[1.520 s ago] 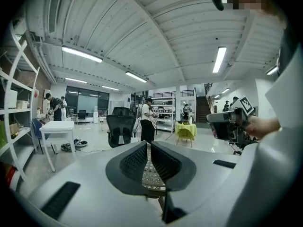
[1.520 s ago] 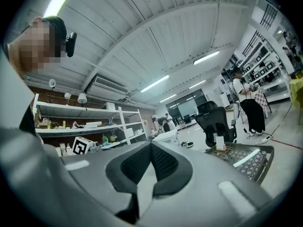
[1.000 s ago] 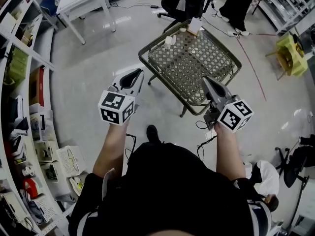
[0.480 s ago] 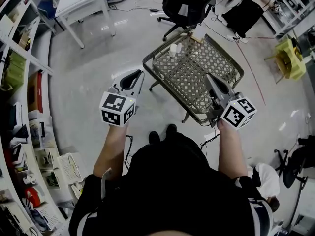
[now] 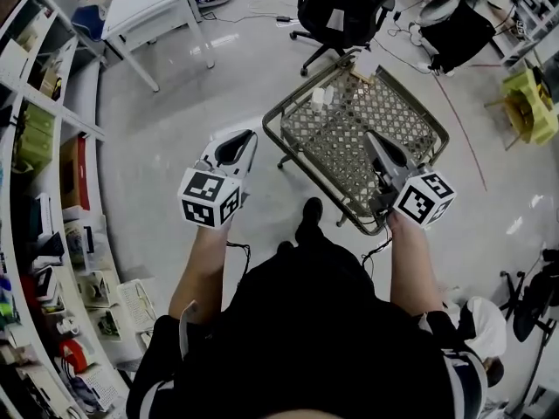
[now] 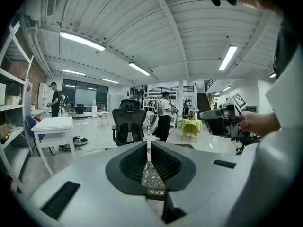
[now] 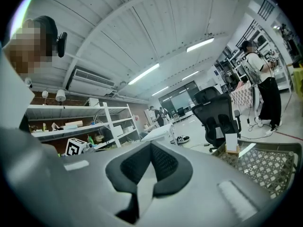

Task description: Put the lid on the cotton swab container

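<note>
— Tongs first: how do ours stand?
— We see our left tongs (image 6: 148, 143) all but closed, our right tongs (image 7: 150, 144) closed, both empty. The cotton swab container (image 5: 318, 98) stands on the bench (image 5: 345, 142), upper centre.

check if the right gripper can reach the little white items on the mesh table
Probably yes. The right gripper hovers over the near side of the mesh table, and only bare mesh lies between it and the little white items by its far edge. Its shut fingers must open first.
</note>
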Tool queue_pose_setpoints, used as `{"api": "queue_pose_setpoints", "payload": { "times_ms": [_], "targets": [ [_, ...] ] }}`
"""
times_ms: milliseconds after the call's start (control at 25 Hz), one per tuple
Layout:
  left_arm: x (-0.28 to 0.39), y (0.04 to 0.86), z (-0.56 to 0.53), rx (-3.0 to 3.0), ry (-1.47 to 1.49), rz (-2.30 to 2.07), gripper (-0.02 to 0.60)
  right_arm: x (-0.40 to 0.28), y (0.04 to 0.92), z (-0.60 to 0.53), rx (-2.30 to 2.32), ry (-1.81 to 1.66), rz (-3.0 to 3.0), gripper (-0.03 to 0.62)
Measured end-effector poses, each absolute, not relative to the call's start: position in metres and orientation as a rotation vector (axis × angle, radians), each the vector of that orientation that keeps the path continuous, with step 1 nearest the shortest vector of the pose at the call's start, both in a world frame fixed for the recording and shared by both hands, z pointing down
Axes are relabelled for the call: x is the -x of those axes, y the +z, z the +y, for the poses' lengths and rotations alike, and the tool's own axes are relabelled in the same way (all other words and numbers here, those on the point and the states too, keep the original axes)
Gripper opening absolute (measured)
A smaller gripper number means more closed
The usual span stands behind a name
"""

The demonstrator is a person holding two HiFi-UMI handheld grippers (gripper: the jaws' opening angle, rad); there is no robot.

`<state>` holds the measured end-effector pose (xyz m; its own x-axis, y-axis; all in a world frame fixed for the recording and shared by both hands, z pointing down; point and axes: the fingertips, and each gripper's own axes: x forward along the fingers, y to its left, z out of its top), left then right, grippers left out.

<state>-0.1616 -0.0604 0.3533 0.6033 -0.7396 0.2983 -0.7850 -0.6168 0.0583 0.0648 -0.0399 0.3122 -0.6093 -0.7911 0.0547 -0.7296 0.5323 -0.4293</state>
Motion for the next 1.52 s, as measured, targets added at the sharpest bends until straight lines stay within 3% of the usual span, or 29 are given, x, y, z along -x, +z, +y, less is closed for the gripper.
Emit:
{"api": "queue_pose_setpoints", "payload": {
  "times_ms": [640, 1320, 1400, 1520],
  "targets": [
    [0.102, 0.395, -0.199, -2.586, 0.571, -1.158, 0.029, -0.111, 0.365, -0.191, 1.301, -0.816, 2.537, 0.011],
    [0.073, 0.485, -0.289, -2.516, 0.677, -1.015, 0.029, -0.122, 0.428, -0.269, 1.462, -0.923, 2.611, 0.014],
    [0.07, 0.499, -0.297, -2.522, 0.706, -0.975, 0.029, -0.118, 0.439, -0.273, 1.484, -0.965, 2.611, 0.048],
    [0.065, 0.526, -0.304, -2.506, 0.737, -0.912, 0.029, -0.114, 0.46, -0.277, 1.516, -1.034, 2.611, 0.048]
  ]
}}
